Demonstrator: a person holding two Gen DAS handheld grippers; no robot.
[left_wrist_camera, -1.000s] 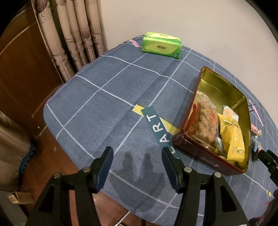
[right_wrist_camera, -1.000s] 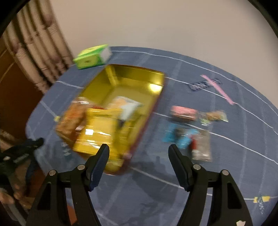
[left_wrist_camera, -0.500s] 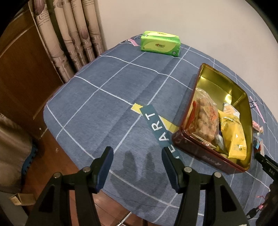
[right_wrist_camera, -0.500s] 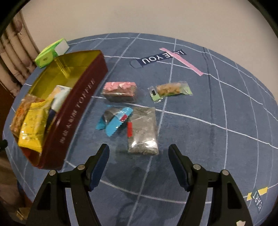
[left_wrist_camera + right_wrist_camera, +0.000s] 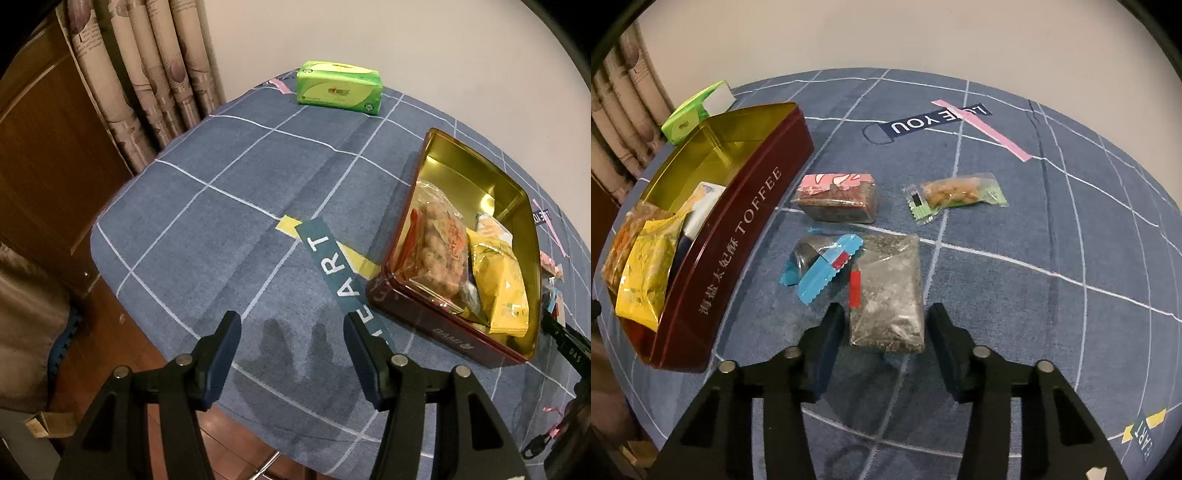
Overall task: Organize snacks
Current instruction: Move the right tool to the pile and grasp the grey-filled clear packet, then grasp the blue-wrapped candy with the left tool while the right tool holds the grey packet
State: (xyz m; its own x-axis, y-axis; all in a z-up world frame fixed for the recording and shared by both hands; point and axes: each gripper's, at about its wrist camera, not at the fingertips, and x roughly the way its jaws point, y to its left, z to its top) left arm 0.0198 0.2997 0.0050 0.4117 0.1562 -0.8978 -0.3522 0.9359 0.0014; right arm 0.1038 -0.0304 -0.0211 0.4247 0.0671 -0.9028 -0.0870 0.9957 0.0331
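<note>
I count four loose snack packets on the blue grid-patterned tablecloth point(image 5: 1052, 229), all beside the long wall of the dark red rectangular tin with a gold interior point(image 5: 738, 236): a pink-topped brown block in clear wrap point(image 5: 836, 197), a clear-and-green packet of golden pieces point(image 5: 955, 195), a blue-edged clear wrapper with a dark round piece point(image 5: 822, 267) and a clear bag of grey crumbly filling point(image 5: 888, 291). Inside the tin, at its near end, I can make out three packets: a clear bag of brown nuggets point(image 5: 437, 251), a yellow foil pouch point(image 5: 498, 291) and a white-and-blue one point(image 5: 701, 208); more may be hidden. My right gripper point(image 5: 886, 325) has just been narrowing its jaws, which now flank the near end of the grey bag without visibly pressing it. My left gripper point(image 5: 291, 341) hovers with jaws spread and bare over the table's near edge. One green tissue pack point(image 5: 338, 92) sits at the far edge by a plain wall and patterned beige curtains point(image 5: 147, 70).
</note>
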